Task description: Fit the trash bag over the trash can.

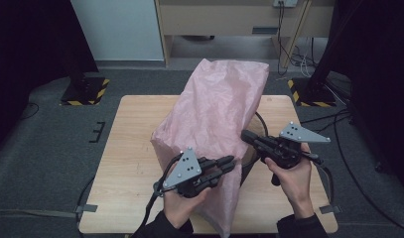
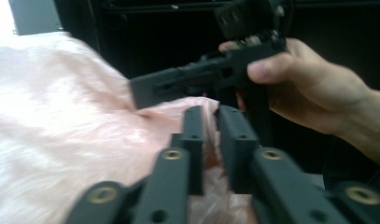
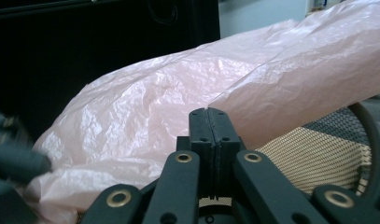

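Note:
A large pink plastic bag lies draped over something bulky in the middle of the wooden table. My left gripper reaches into the bag's near right side. In the left gripper view its jaws stand almost together, with pink film pinched in the narrow gap. My right gripper sits at the bag's right edge, and its jaws are pressed flat together with the bag just beyond the tips. Under the bag a beige mesh with a black rim shows.
A black hoop and cable curve out from beneath the bag on the right. Bare table lies to the left of the bag. Black stand bases with yellow-striped tape sit on the floor beyond the table's far corners.

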